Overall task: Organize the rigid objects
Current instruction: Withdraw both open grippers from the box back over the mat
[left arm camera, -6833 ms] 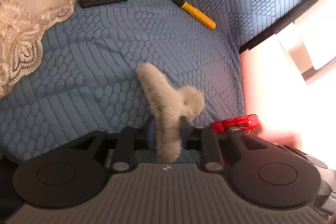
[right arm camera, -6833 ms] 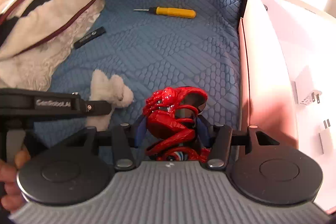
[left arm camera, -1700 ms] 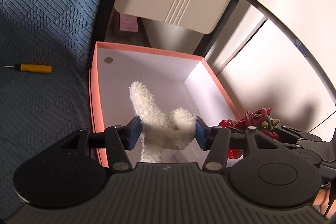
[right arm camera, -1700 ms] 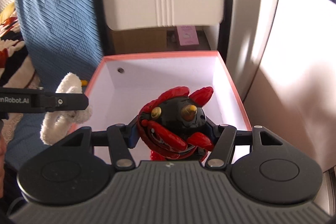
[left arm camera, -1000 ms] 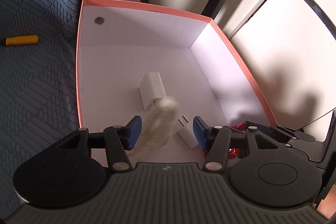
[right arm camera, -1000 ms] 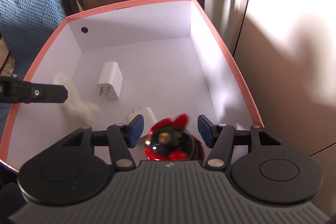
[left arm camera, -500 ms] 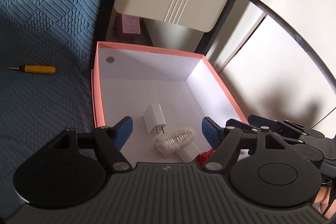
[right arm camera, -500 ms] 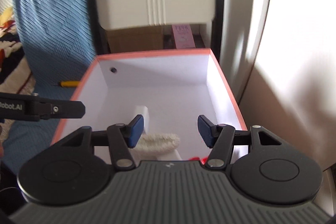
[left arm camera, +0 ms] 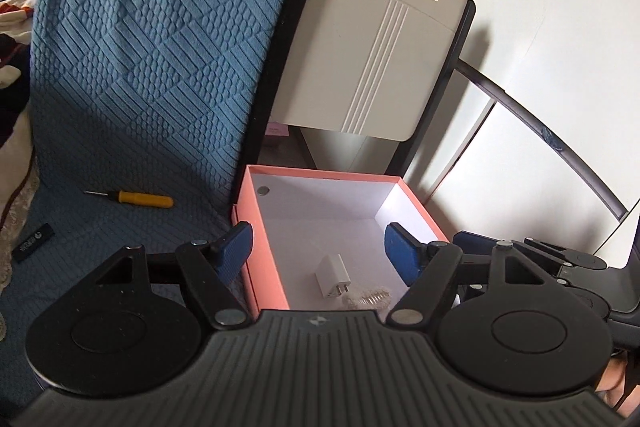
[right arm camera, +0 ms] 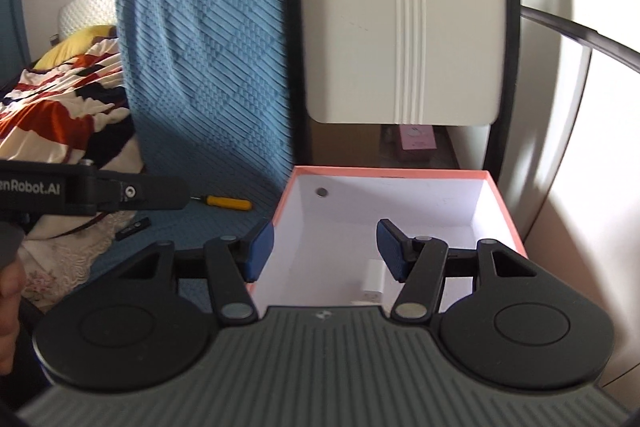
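A pink box with a white inside stands beside the blue bed cover; it also shows in the right wrist view. A white charger and the fluffy beige hair clip lie in it. A yellow screwdriver and a black lighter lie on the cover. My left gripper is open and empty above the box's near left edge. My right gripper is open and empty above the box. The red figure is hidden.
A beige chair back with a black frame stands behind the box. A patterned quilt lies on the bed at the left. A pink carton sits under the chair. A white wall is at the right.
Both grippers let go of the hair clip and the red figure into the box, then rose and pulled back. Both jaws have opened wider.
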A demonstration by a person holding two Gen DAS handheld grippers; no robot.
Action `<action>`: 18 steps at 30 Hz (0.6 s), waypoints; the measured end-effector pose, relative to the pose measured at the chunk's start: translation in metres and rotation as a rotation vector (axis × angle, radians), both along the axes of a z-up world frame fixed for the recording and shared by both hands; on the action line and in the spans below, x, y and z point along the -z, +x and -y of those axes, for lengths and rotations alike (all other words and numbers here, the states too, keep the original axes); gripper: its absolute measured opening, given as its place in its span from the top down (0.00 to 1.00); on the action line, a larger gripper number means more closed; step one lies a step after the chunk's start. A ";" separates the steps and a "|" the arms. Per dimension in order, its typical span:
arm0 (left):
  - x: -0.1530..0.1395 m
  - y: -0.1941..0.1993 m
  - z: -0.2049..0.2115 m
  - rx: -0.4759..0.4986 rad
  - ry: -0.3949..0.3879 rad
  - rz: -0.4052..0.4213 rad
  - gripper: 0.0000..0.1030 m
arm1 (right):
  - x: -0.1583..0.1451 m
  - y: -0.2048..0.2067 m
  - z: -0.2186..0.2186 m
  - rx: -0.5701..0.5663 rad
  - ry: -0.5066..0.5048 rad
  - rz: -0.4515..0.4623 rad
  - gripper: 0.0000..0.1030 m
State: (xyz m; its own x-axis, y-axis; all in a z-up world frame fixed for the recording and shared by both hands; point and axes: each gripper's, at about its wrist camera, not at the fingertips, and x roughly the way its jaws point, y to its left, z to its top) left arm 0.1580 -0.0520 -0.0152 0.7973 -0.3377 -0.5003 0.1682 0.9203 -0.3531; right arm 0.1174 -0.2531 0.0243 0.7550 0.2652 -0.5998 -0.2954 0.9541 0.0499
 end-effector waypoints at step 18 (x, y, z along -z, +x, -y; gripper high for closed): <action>0.021 -0.042 -0.069 -0.103 -0.014 0.027 0.25 | 0.025 -0.017 -0.078 -0.117 -0.013 -0.030 0.40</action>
